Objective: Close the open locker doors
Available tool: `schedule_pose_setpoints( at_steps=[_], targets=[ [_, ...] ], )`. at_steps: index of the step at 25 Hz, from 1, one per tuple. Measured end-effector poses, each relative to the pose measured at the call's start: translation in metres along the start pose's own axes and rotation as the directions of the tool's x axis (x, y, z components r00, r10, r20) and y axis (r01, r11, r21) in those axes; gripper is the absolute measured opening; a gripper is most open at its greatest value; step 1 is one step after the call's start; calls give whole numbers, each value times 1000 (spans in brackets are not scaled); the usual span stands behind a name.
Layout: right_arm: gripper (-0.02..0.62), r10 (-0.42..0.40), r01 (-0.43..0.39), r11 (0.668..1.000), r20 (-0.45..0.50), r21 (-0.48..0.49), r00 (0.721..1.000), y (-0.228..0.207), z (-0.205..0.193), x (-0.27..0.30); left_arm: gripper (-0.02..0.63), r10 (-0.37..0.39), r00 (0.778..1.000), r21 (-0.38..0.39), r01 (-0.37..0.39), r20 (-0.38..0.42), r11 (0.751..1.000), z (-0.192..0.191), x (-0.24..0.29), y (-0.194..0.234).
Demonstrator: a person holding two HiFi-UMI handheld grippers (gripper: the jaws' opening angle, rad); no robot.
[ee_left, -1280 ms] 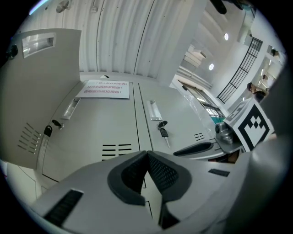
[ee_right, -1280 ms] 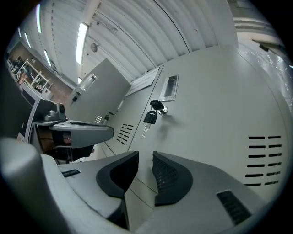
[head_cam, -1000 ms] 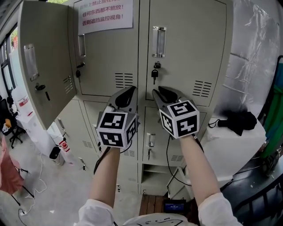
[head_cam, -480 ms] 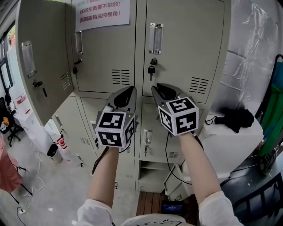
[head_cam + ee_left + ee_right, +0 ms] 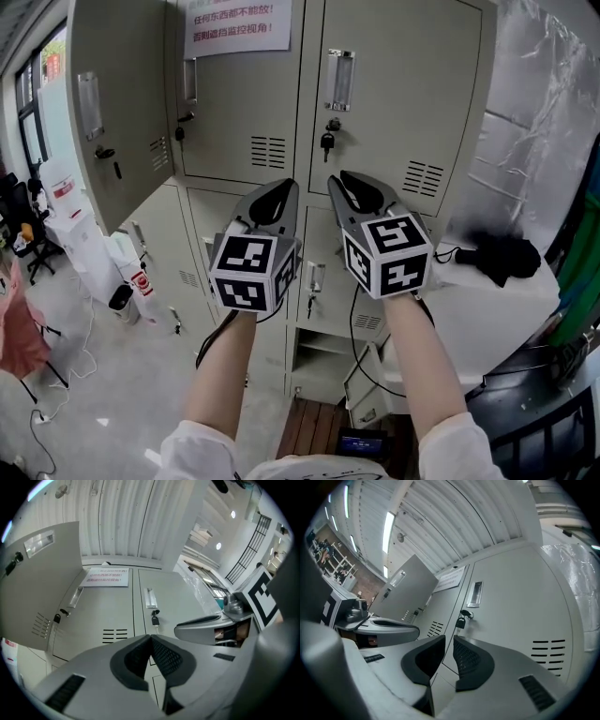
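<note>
- In the head view, the open locker door (image 5: 117, 103) stands at 10 o'clock of the left gripper (image 5: 278, 190) and well apart from it. It is farther still from the right gripper (image 5: 351, 182), which is just beside the left one at its 3 o'clock.
- In the left gripper view the same door (image 5: 42, 597) fills the 9 o'clock side. In the right gripper view it (image 5: 405, 590) shows at 10 o'clock, beyond the left gripper (image 5: 389, 625).
- The door is plain grey sheet metal, swung out from the locker bank (image 5: 412, 122) with its outer face in sight. That face carries a recessed handle (image 5: 89, 105), a dark lock (image 5: 105, 153) and a set of vent slots (image 5: 159, 155).
- The 2 upper doors straight ahead are closed. The left one carries a paper notice (image 5: 239, 23) in red print, and the right one has a key (image 5: 327, 142) in its lock.
- The left gripper's fingers (image 5: 136, 656) are pressed together with nothing between them.
- The right gripper's fingers (image 5: 471, 660) have just been closing and now stand a narrow gap apart. They hold nothing; only the closed locker front shows through the gap.
- Both grippers point up toward the lockers, and neither touches a door.
</note>
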State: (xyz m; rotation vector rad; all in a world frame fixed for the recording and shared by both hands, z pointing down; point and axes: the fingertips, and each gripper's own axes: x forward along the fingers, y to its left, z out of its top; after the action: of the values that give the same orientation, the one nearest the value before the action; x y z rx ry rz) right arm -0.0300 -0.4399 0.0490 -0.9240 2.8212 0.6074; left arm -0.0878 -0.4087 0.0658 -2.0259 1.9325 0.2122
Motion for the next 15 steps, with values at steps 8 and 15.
schedule_pose_setpoints(
  at_steps=[8,15],
  targets=[
    [74,64,-64,998,33,17,997,19,8,-21,49,117,993,6,-117,21,993,12,-25,1],
    [74,115,-117,992,49,41,992,37,3,-32,156,173,984,35,-174,31,984,18,-45,3]
  ],
)
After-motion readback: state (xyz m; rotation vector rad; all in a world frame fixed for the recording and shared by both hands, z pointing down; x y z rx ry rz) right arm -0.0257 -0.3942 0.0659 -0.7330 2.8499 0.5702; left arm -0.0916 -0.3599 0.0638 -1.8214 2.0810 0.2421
